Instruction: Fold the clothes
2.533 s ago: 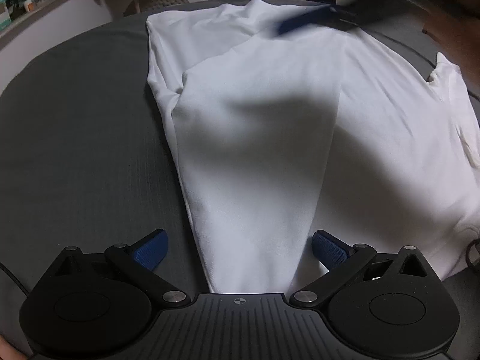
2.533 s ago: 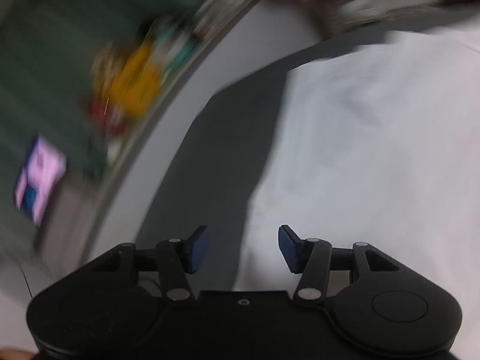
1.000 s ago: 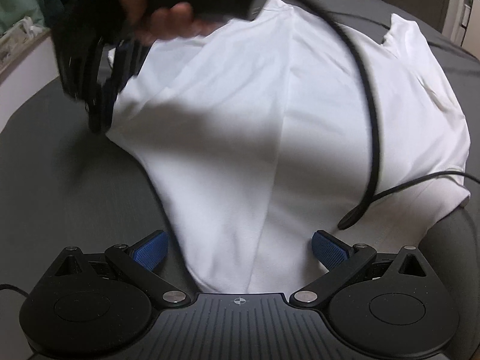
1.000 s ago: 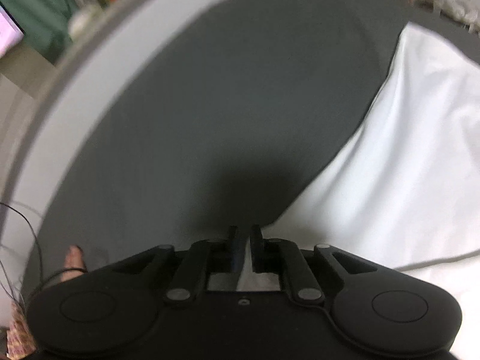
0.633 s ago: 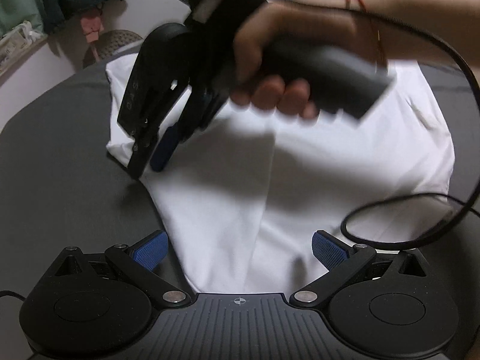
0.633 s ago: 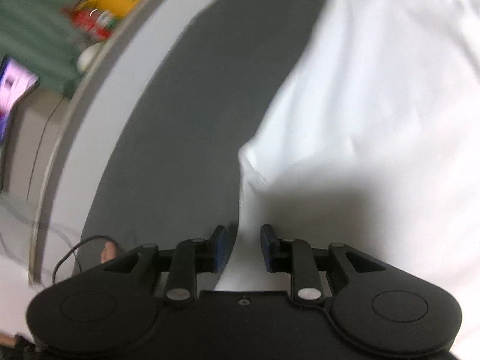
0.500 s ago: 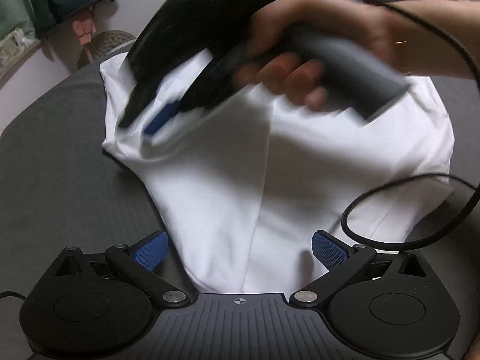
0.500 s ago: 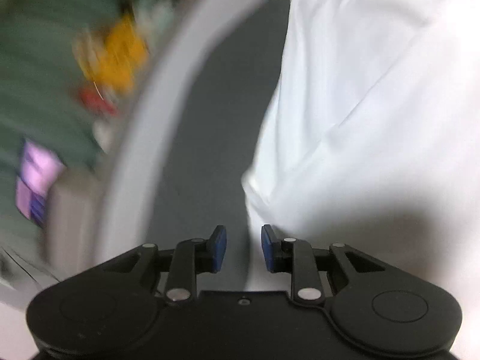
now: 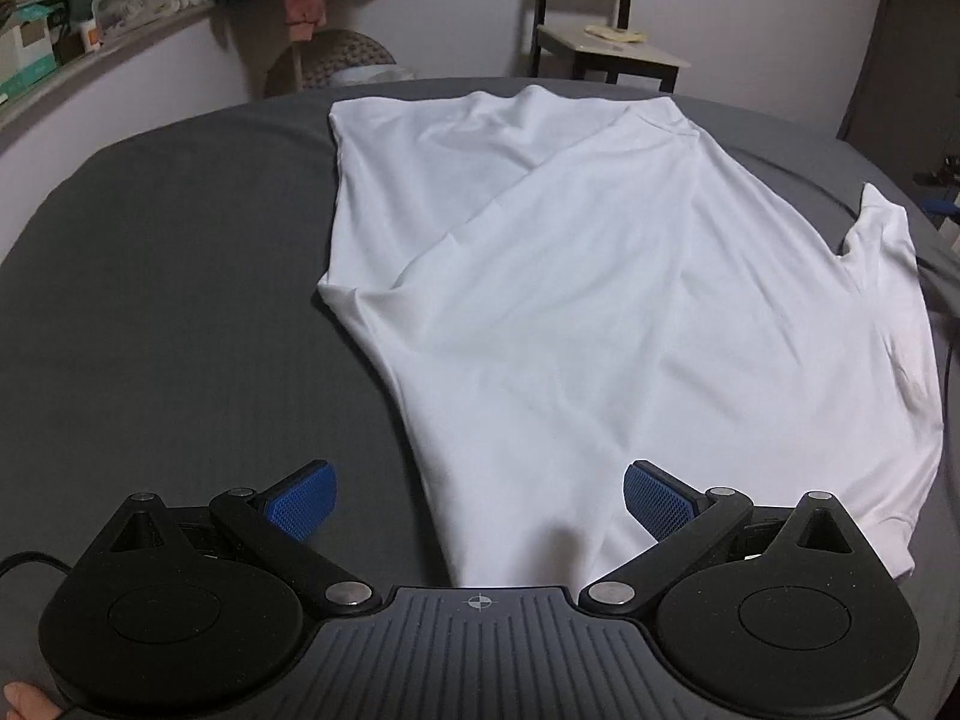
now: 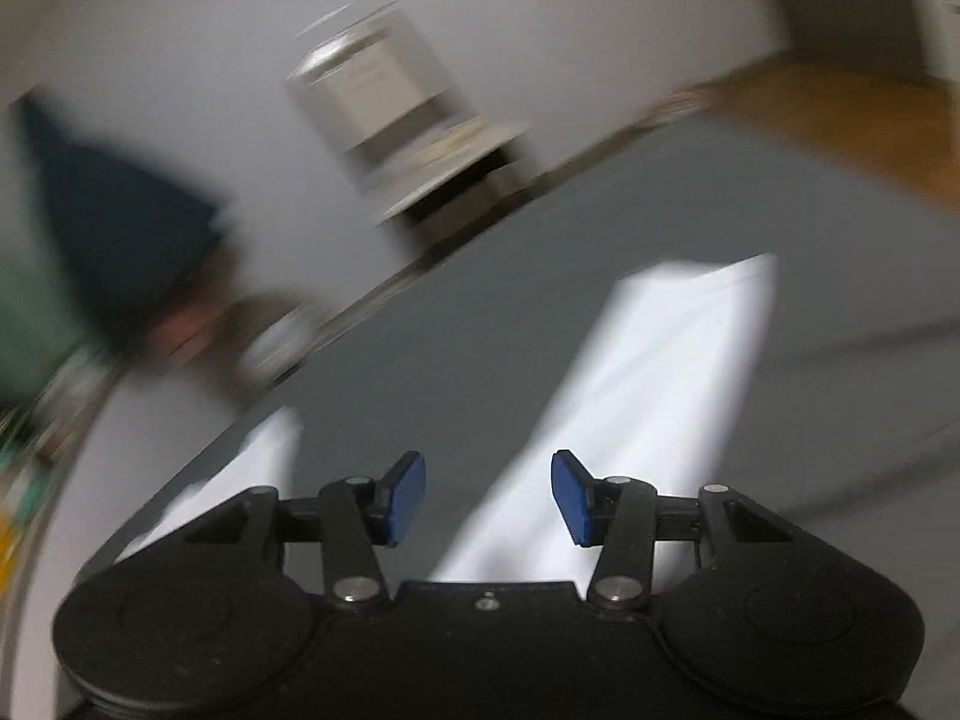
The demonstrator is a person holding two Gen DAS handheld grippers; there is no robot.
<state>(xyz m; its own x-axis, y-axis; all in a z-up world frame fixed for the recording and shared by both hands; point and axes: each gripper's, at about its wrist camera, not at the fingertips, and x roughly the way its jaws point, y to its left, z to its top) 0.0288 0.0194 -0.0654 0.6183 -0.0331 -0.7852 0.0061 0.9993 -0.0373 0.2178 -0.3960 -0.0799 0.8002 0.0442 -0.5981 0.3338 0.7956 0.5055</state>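
While the dark grey bed cover (image 9: 156, 276) fills most of the left wrist view, a white shirt (image 9: 600, 312) lies spread across its middle and right part, one side panel folded diagonally over the body so that a long crease runs from the far edge toward the near one. A sleeve (image 9: 882, 234) sticks out at the right edge. The near end of the shirt narrows and runs under the front of the left gripper (image 9: 477, 498), whose blue-padded fingers are spread wide, one pad over bare cover and the other over cloth, nothing between them pinched. Beyond the bed stand a chair (image 9: 600, 6) against the wall and a shelf (image 9: 90, 42) with boxes at the left.

In the right wrist view, blurred by motion, the right gripper (image 10: 489, 498) is tilted above the cover (image 10: 456, 348), its fingers parted and holding nothing. A strip of the white shirt (image 10: 654, 396) shows ahead of it, with a smaller patch at the lower left. A thumb tip (image 9: 24, 699) shows at the bottom left corner of the left wrist view.
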